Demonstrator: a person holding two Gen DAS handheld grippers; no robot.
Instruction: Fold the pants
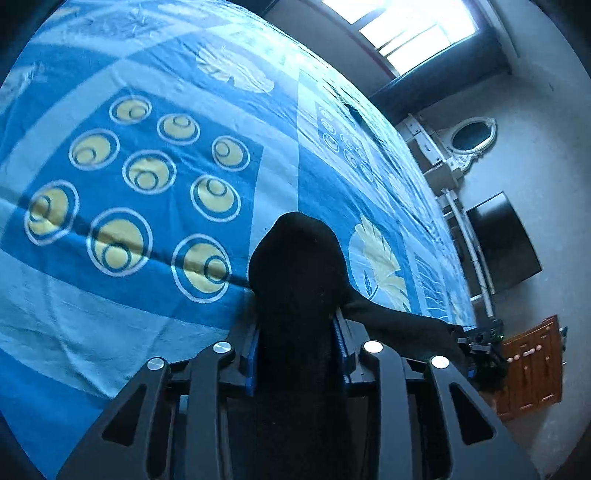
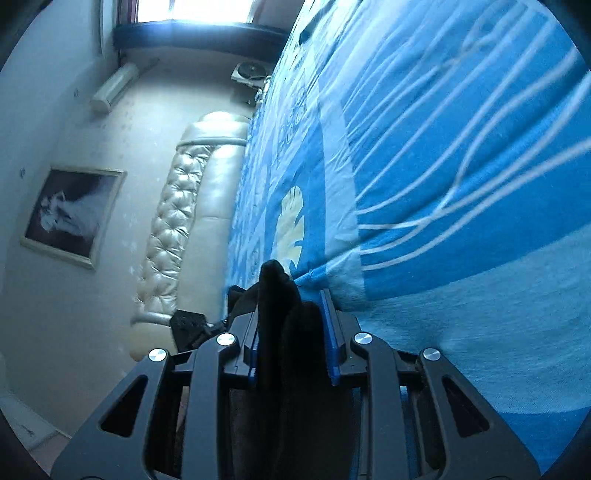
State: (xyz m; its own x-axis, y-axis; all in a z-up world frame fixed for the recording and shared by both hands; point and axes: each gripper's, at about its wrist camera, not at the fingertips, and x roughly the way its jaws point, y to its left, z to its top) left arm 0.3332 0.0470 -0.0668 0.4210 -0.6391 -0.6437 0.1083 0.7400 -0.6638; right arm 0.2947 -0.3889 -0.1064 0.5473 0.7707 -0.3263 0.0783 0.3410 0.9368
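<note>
Left gripper pinching a bunched fold of black pants above the blue patterned bedspread, right gripper clamping another fold near the bed's edge, tufted headboard beyond

1. The left gripper is at the bottom of the picture, with black arms and blue pads.
2. The black pants are bunched up between the pads, and the pads press on them.
3. A strip of the pants goes off to the right, to the right gripper near the edge of the bed.
4. Under them is a blue bedspread with yellow circles and pale leaf shapes.
5. A bright window is at the top.
6. On the right are a white oval mirror, a dark screen and a brown wooden cabinet.
</note>
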